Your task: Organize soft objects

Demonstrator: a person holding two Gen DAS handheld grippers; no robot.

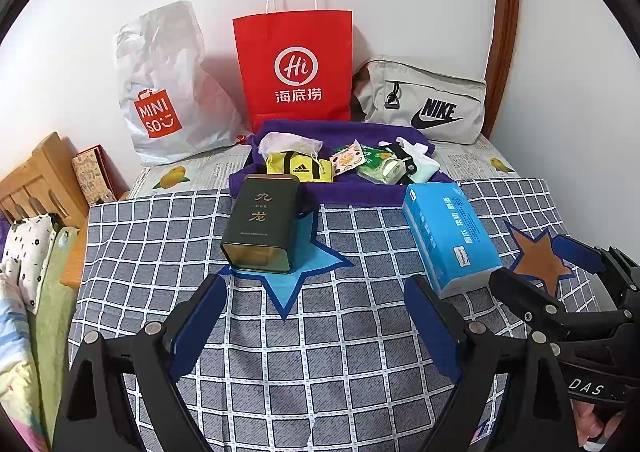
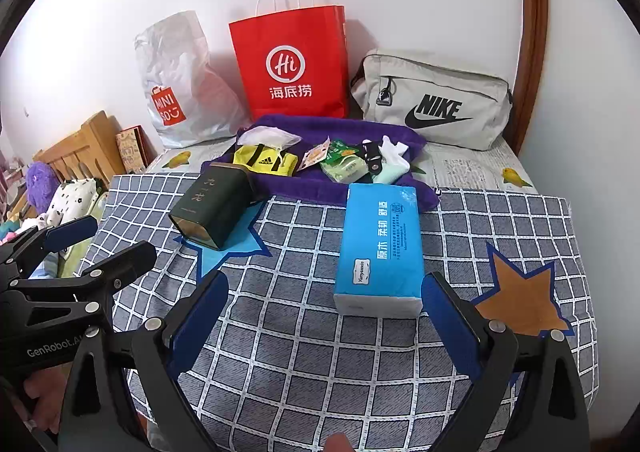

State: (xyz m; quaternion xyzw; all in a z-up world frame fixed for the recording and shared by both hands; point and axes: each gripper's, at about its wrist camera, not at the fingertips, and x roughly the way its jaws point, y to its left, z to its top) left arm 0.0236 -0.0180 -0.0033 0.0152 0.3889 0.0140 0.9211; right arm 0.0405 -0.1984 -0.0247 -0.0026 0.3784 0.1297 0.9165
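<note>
A blue tissue pack (image 1: pixel 448 232) (image 2: pixel 380 248) lies on the checked cloth. A dark green tin (image 1: pixel 262 226) (image 2: pixel 210 206) lies on its side on a blue star patch. Behind them a purple towel (image 1: pixel 360 194) (image 2: pixel 320 184) carries a yellow adidas pouch (image 1: pixel 300 168) (image 2: pixel 266 160), green packets (image 1: pixel 374 164) (image 2: pixel 344 166), white socks (image 1: pixel 420 160) (image 2: pixel 394 160) and a clear bag (image 1: pixel 286 142). My left gripper (image 1: pixel 316 300) is open and empty, short of the tin. My right gripper (image 2: pixel 324 296) is open and empty, just short of the tissue pack.
Against the wall stand a white Miniso bag (image 1: pixel 164 92) (image 2: pixel 180 88), a red paper bag (image 1: pixel 296 64) (image 2: pixel 290 60) and a grey Nike pouch (image 1: pixel 424 100) (image 2: pixel 432 100). A wooden headboard (image 1: pixel 36 180) and bedding (image 1: pixel 24 272) lie left. A brown star patch (image 2: pixel 524 296) is right.
</note>
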